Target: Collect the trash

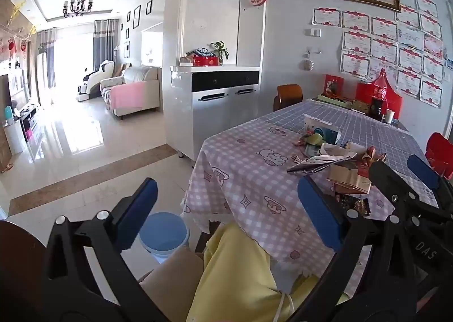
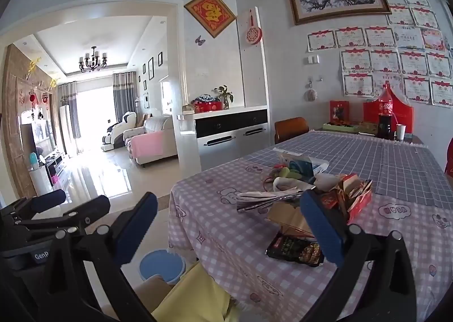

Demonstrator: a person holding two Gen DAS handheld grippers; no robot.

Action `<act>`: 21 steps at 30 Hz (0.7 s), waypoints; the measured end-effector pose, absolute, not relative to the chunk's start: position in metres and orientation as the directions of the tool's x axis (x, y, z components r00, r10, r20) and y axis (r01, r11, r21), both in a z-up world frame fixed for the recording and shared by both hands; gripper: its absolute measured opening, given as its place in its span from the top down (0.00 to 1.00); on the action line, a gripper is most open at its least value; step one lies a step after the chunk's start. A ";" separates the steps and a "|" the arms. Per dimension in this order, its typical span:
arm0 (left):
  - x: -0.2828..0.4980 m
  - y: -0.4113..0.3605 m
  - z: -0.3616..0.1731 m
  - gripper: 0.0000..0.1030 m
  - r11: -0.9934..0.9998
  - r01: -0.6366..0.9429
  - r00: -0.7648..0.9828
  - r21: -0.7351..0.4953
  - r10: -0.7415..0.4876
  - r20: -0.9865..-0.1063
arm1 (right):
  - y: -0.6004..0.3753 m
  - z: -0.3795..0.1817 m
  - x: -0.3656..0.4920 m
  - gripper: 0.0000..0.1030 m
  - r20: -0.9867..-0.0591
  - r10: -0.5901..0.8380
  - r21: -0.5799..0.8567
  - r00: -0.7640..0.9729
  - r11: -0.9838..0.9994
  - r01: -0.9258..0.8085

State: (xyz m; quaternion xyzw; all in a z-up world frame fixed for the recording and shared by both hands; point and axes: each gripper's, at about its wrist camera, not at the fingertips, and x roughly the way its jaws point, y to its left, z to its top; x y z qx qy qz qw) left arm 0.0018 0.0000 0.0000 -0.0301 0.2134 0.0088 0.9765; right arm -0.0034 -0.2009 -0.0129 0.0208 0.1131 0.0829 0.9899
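Table (image 2: 226, 251) under pink checked cloth (image 2: 215, 208), trash pile (image 2: 311, 208), cola bottle (image 2: 385, 118), white cup (image 2: 400, 132)

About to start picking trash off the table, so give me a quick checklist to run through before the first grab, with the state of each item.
1. Left tongs open and empty: ok.
2. Right tongs open and empty: ok.
3. Trash pile in view on the checked tablecloth: ok.
4. Nearest piece, the dark snack wrapper, lying flat with nothing on top: ok.
5. Blue-lined bin open on the floor by the table edge: ok.
6. Room in the bin: cannot tell, the bottom is hidden.
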 end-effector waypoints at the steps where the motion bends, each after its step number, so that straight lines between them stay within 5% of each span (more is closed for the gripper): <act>1: 0.002 -0.001 0.000 0.06 0.998 -0.027 0.913 -0.048 0.005 -0.407 | -0.204 -0.014 -0.002 0.04 -0.229 0.184 0.103 0.956 0.981 -0.164; 21: 0.000 0.007 -0.001 0.06 0.997 -0.047 0.922 -0.059 0.020 -0.387 | -0.197 -0.017 0.006 0.04 -0.238 0.179 0.085 0.955 0.983 -0.163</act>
